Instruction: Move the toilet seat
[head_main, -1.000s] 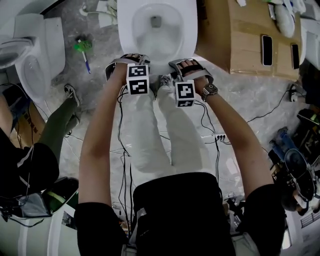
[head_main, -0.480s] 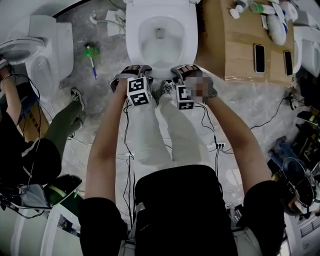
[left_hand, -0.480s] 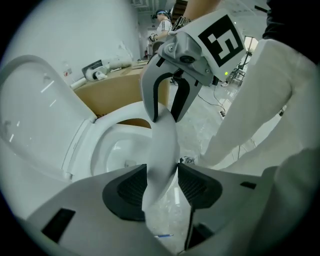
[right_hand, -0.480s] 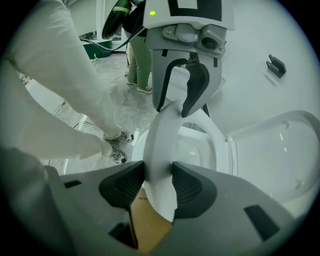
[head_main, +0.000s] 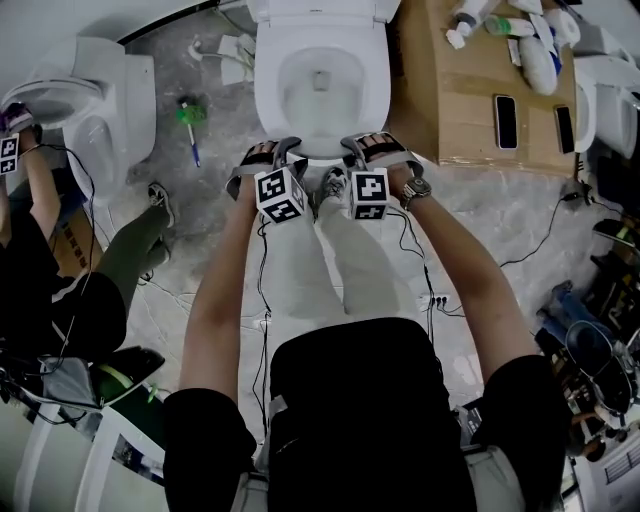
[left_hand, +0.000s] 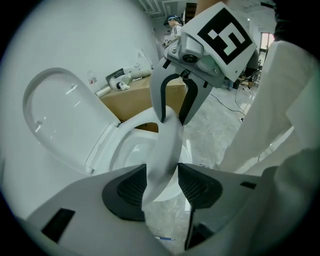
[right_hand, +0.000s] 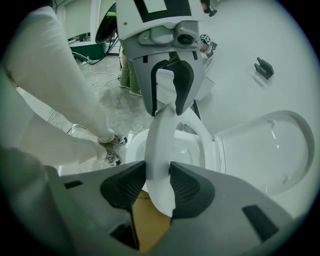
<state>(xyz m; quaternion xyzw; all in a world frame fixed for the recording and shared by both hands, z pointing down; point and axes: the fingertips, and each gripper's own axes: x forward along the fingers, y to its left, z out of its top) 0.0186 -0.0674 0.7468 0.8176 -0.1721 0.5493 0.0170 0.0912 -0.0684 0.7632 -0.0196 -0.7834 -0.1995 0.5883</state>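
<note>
The white toilet (head_main: 320, 85) stands at the top centre of the head view with its lid (left_hand: 60, 115) raised. Both grippers hold the front of the toilet seat (left_hand: 167, 145), which tilts up off the bowl. My left gripper (head_main: 272, 150) has the seat's edge between its pads (left_hand: 131, 186), and they press on it. My right gripper (head_main: 368, 142) has just been closing, and its pads (right_hand: 187, 186) clamp the seat (right_hand: 162, 140) from both sides. Each gripper view shows the other gripper gripping the same rim further along.
A cardboard box (head_main: 470, 90) with phones and bottles stands right of the toilet. A second toilet (head_main: 100, 100) is at the left, with another person (head_main: 60, 300) beside it. A green-headed brush (head_main: 188, 115) and cables (head_main: 420, 260) lie on the floor.
Both grippers stay on the seat's front edge and have come up a little with it. The person at the left has reached an arm onto the second toilet.
</note>
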